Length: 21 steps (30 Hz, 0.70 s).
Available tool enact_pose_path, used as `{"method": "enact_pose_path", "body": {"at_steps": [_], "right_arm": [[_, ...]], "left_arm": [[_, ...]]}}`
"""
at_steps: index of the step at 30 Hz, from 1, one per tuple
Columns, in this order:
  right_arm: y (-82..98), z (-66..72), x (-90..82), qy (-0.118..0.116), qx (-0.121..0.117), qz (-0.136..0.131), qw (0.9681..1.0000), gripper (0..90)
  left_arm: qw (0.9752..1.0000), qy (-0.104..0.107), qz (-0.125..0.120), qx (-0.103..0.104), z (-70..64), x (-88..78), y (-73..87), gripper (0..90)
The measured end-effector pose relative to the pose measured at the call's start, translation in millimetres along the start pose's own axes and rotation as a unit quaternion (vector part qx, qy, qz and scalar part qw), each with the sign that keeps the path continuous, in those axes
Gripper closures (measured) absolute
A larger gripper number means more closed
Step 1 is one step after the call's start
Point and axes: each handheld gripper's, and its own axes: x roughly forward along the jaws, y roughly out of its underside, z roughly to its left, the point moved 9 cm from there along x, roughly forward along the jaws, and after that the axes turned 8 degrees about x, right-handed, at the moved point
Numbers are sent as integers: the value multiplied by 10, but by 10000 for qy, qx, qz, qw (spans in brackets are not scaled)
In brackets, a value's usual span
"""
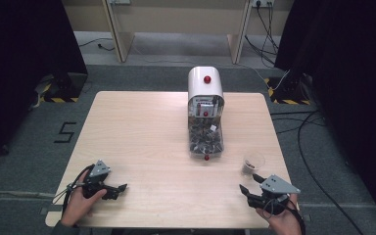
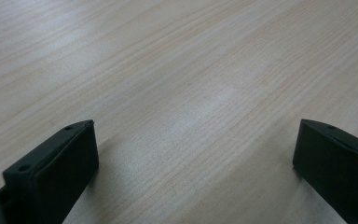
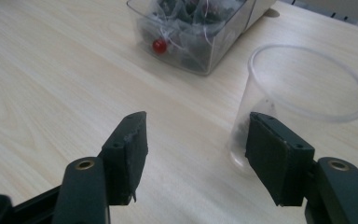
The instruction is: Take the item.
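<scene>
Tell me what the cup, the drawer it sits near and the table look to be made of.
Cup: thin clear plastic, glossy; the table shows through its wall.
Drawer: clear rigid plastic, probably acrylic; the sachets inside show through it, and a red knob sits on the front.
Table: pale wood or wood-look laminate, with printed-looking straight grain and a soft satin sheen.

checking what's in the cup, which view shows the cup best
The right gripper view: the clear cup stands close, just beyond the open jaws, its rim and something dark at its bottom plain. The high view shows it small and far, near the right gripper. The left gripper view shows bare table.
</scene>
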Motion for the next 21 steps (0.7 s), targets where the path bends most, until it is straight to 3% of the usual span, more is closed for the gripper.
{"method": "enact_pose_path", "body": {"at_steps": [13,21], "right_arm": [[293,-50,17,43,230,189,9995,362],[362,-75,12,81,178,227,9995,354]], "left_arm": [[10000,-1,0,-1,0,0,0,0],[10000,2,-1,-2,-1,0,0,0]]}}
